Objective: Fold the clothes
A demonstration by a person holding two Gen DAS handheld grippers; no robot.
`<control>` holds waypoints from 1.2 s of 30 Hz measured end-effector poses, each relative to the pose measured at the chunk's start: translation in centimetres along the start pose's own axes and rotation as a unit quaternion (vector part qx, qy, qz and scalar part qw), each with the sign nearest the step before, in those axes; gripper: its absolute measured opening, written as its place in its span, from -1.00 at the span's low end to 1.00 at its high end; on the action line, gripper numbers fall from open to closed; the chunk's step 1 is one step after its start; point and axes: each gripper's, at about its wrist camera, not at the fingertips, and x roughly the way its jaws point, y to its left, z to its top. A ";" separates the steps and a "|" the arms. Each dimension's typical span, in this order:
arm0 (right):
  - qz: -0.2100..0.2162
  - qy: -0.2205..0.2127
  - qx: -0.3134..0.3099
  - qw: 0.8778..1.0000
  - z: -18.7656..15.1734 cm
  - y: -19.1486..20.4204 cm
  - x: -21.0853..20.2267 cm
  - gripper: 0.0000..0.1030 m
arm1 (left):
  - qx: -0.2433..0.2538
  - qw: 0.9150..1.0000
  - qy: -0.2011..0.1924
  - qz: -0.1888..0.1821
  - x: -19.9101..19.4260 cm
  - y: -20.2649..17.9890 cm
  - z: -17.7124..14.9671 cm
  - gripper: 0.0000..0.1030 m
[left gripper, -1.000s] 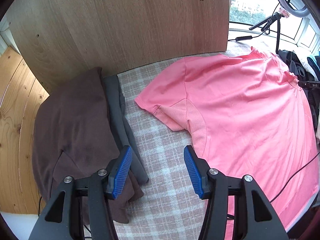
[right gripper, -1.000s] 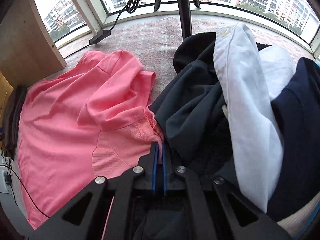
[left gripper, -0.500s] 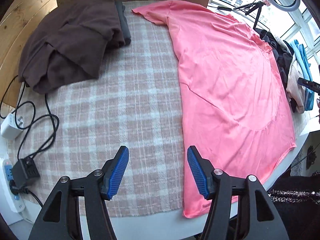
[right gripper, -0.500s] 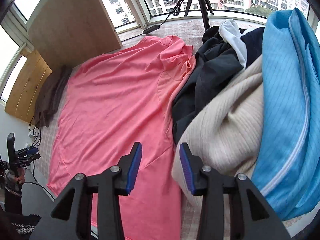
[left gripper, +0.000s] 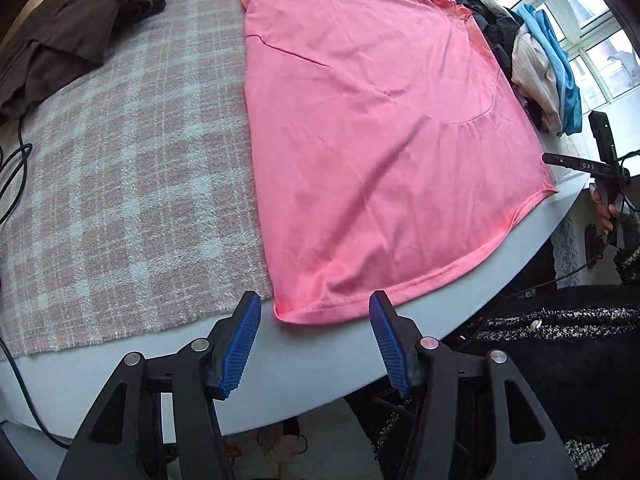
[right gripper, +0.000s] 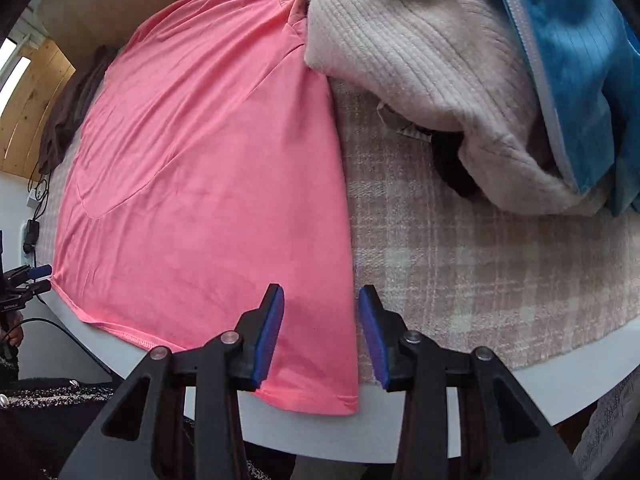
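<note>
Pink T-shirt point(left gripper: 372, 120) now lies flat on the checked blanket point(left gripper: 132, 184) over the tabletop point(left gripper: 320, 364), long axis from window-end collar to hem at the near edge. Both hands have swung from sleeves to hem corners, so a bottom-up fold looks next. Left tongs point(left gripper: 314, 344) closing, nothing between them; right tongs point(right gripper: 320, 334), a second ago shut, stand apart over the other corner.

R tool point(right gripper: 320, 330) open over pink shirt point(right gripper: 208, 168) hem

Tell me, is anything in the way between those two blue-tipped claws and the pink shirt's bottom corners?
Nothing visible. The left gripper, its jaws closing, hovers over one hem corner of the pink shirt; the right gripper stands open over the other. The beige sweater lies farther back.
</note>
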 end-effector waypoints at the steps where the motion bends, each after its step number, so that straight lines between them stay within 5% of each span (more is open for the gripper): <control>1: -0.006 0.000 -0.006 1.000 -0.4 0.1 -0.3 -0.25 | 0.020 1.000 0.002 0.004 -0.2 -0.6 -0.5 -0.03; 7: -0.002 -0.023 0.002 1.000 -2.1 0.0 -2.3 -0.25 | 0.112 0.992 -0.015 0.050 -0.8 -1.6 -0.9 -0.01; 10: -0.002 -0.012 0.011 1.000 -3.0 0.6 -2.2 -0.25 | 0.184 0.982 -0.009 0.050 0.1 -2.2 -1.1 -0.05; 14: 0.009 -0.021 -0.034 0.999 -4.0 4.6 -3.0 -0.25 | 0.262 0.962 0.010 0.078 1.2 -3.1 -1.3 -0.16; 17: 0.024 -0.017 -0.089 0.996 -4.7 8.6 -2.7 -0.25 | 0.280 0.958 0.003 0.060 1.5 -3.8 -0.5 -0.37; 20: 0.019 -0.021 -0.130 0.991 -5.5 11.0 -2.6 -0.25 | 0.262 0.964 0.016 0.035 2.2 -3.9 0.6 -0.92; 24: 0.006 -0.033 -0.125 0.992 -6.1 9.4 -2.8 -0.25 | 0.171 0.983 0.029 0.065 2.0 -2.3 1.8 -0.92; 27: 0.000 -0.046 -0.095 0.994 -6.2 6.5 -3.3 -0.25 | 0.068 0.997 0.021 0.031 -0.1 -1.4 2.6 -0.98; 30: -0.004 -0.059 -0.074 0.995 -6.4 4.5 -3.4 -0.25 | 0.087 0.995 -0.002 0.047 -1.7 -3.7 2.1 -0.91; 33: -0.007 -0.067 -0.080 0.995 -6.8 3.3 -3.3 -0.25 | 0.163 0.980 -0.009 0.115 -1.0 -6.2 0.5 -0.45; 36: -0.008 -0.071 -0.090 0.993 -7.1 2.6 -3.0 -0.25 | 0.217 0.964 0.001 0.151 0.1 -5.5 -1.0 -0.35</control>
